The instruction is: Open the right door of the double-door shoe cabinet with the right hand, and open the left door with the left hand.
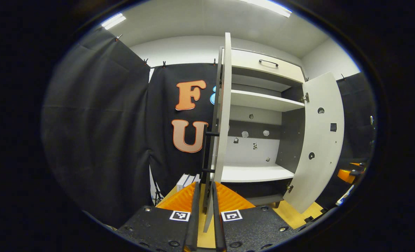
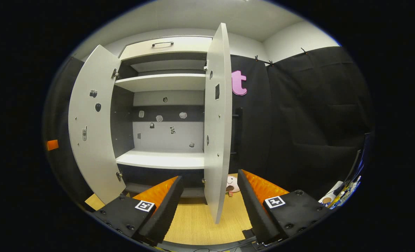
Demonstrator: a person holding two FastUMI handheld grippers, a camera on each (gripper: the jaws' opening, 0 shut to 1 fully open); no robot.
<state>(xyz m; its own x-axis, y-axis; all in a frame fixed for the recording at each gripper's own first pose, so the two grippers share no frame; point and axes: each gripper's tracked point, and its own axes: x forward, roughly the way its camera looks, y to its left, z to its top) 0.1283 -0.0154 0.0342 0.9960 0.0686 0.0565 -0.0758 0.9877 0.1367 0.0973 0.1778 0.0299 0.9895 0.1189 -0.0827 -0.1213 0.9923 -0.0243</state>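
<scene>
Ribbed pads of the left gripper (image 1: 204,210) stand close together at the bottom of the left gripper view, and the pale edge of the left door (image 1: 222,115) runs down between them. The gap is narrow and the fingers look closed on that edge, though I cannot tell for sure that both pads press on the board. Seen edge-on, the door's long axis runs straight up from the jaws; its dark bar handle (image 1: 207,150) lies on the outer face, just left of the edge and above the fingers.

In the right gripper view the right gripper (image 2: 210,196) is spread wide, holding nothing, and the lower edge of the right door (image 2: 218,119) hangs in the open gap, apart from both pads. This door too stands upright and nearly edge-on, directly ahead of the jaws. Its handle (image 2: 238,131) is a dark strip behind the edge, hard to make out against the black cloth.

Beyond both doors the shoe cabinet (image 2: 165,159) is open, with pale shelves and small stickers on the back panel. Each view shows the other door swung well out to the side, so both steps look largely done; what remains, I judge, is the left hand letting go sideways off the edge.

A small soft toy (image 2: 231,183) lies on the wooden floor (image 2: 193,220) near the cabinet's foot, partly hidden by the right door. At the far right of the left gripper view an orange shape is cut off, too small to identify.
</scene>
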